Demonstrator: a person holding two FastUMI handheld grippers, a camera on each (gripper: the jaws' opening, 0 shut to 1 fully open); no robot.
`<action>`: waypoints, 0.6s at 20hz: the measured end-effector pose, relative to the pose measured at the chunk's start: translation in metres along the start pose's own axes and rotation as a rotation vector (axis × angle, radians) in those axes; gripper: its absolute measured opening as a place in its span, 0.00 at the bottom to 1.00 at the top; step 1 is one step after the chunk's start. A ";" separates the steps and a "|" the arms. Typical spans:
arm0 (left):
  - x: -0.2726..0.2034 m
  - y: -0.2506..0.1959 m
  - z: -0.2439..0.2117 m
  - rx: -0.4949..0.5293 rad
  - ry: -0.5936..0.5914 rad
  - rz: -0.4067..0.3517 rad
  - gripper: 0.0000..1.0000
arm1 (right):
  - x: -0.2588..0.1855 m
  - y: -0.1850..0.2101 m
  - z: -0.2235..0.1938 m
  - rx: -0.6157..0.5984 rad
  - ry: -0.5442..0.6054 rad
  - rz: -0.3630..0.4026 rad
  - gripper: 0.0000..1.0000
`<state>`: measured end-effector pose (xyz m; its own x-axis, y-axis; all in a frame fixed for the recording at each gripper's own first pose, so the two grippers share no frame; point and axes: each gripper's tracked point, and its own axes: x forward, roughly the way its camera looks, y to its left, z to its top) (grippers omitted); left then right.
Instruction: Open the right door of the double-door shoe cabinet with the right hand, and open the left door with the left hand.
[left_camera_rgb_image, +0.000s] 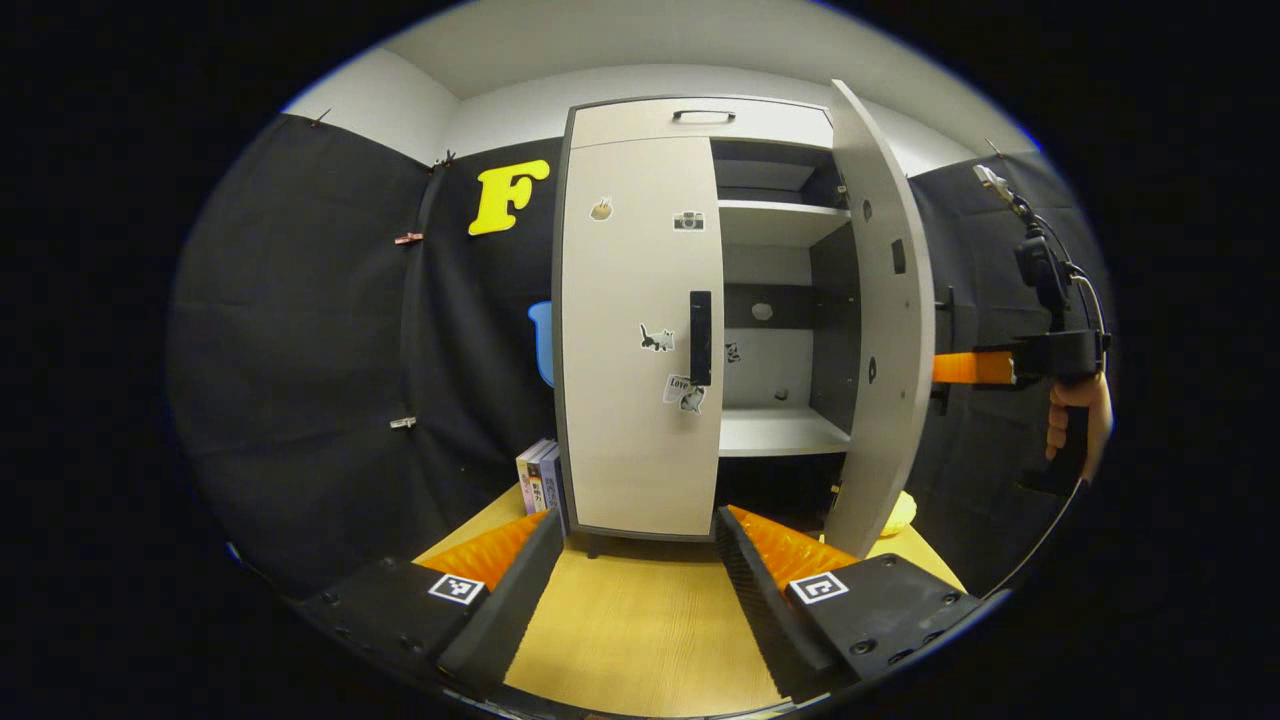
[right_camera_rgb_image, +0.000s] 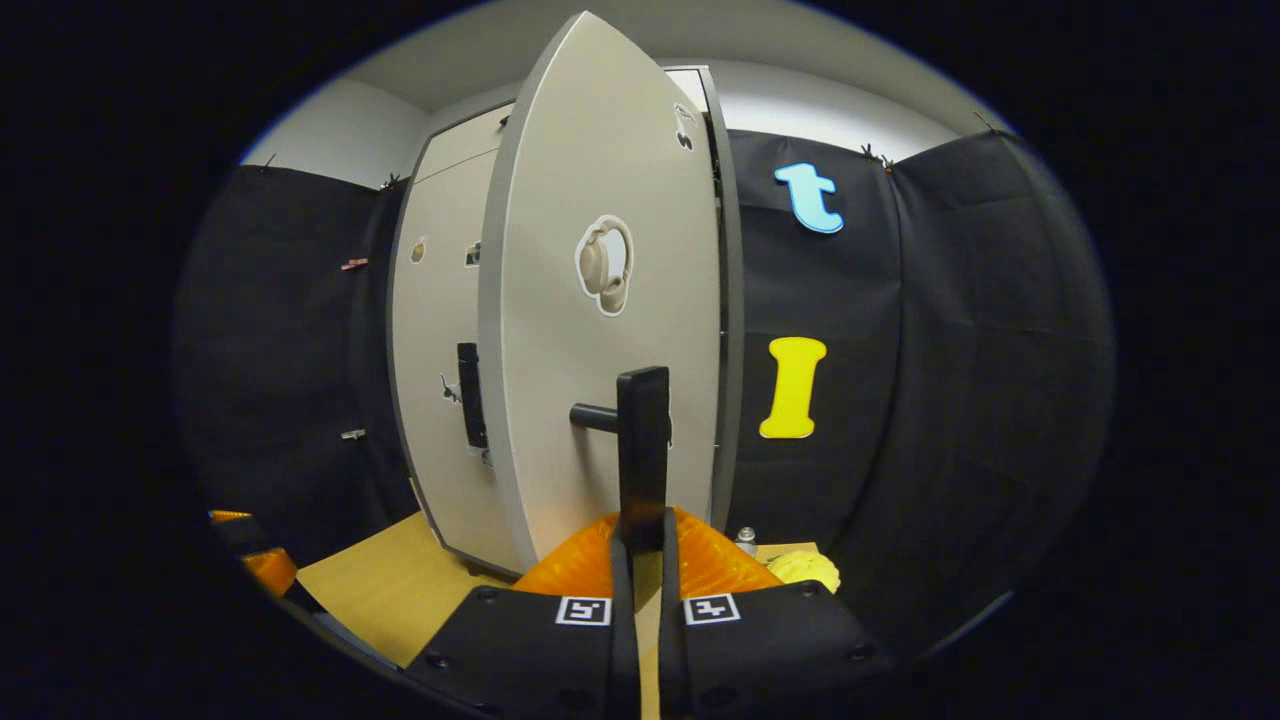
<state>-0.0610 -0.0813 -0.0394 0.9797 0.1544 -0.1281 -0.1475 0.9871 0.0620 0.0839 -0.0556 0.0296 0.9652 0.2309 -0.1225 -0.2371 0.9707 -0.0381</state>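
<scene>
So the right gripper is clamped down on the right door's handle, fingers pinched nearly together with the vertical bar caught between them, and the right door is seen swung well out from the cabinet, roughly edge-on in the left gripper view. That half looks basically done. The left gripper is held wide open with nothing between its fingers, hovering low over the wooden table in front of the shoe cabinet. What matters now: the left door is shut, and its handle is a dark bar running up and down along the door's inner edge, lying straight ahead of and above the open fingers, well apart from them. The left gripper is clearly the nearer one to it, since the right is occupied off to the side. The fingers' gap is spread sideways, so it already suits a vertical bar; mostly a raise and a reach forward would be needed, probably. Some books are stood beside the cabinet's left foot, out of the way.
</scene>
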 end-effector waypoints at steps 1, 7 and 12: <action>0.005 0.002 0.003 0.001 -0.003 -0.010 0.95 | 0.000 -0.010 0.000 -0.010 0.000 -0.034 0.11; 0.032 0.016 0.006 0.010 -0.004 -0.057 0.95 | 0.001 -0.053 -0.001 0.113 0.008 -0.130 0.05; 0.040 0.023 0.009 0.007 -0.009 -0.084 0.95 | 0.001 -0.053 -0.004 0.110 0.017 -0.168 0.05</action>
<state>-0.0240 -0.0525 -0.0342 0.9898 0.0703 -0.1240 -0.0635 0.9963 0.0580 0.0969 -0.1068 0.0277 0.9879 0.0651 -0.1404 -0.0588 0.9971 0.0488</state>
